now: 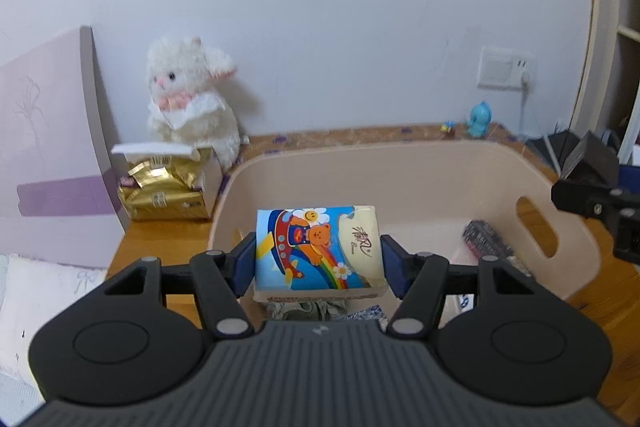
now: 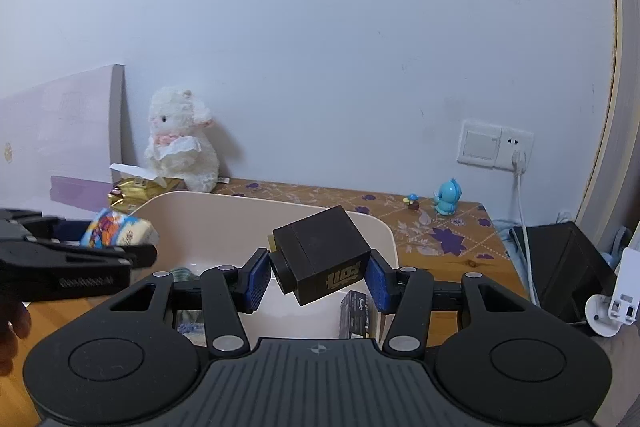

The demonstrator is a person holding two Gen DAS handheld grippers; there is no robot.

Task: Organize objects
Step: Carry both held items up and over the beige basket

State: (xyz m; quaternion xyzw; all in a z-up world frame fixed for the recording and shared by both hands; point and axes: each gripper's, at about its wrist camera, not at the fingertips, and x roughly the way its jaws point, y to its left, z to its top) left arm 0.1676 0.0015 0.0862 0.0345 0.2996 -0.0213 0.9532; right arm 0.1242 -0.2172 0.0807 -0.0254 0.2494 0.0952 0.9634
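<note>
My left gripper [image 1: 318, 261] is shut on a colourful tissue pack [image 1: 320, 251] with a cartoon bear, held above the near rim of a beige plastic bin [image 1: 420, 163]. In the right wrist view my right gripper [image 2: 318, 273] is shut on a black box [image 2: 320, 255] with gold lettering, tilted, above the same bin [image 2: 384, 231]. The left gripper [image 2: 60, 259] with the tissue pack [image 2: 120, 233] shows at the left there. The black box [image 1: 586, 159] and part of the right gripper show at the right edge of the left wrist view. A dark packet [image 1: 488, 241] and some cloth lie inside the bin.
A white plush lamb [image 1: 192, 99] leans on the wall behind a gold tissue bag [image 1: 164, 189]. A blue figurine [image 2: 448, 197] and a tiny toy [image 2: 412, 202] stand on the floral cloth. A wall socket [image 2: 496, 145] with a cable, a black case [image 2: 560, 267] and a white device [image 2: 612, 311] are at right.
</note>
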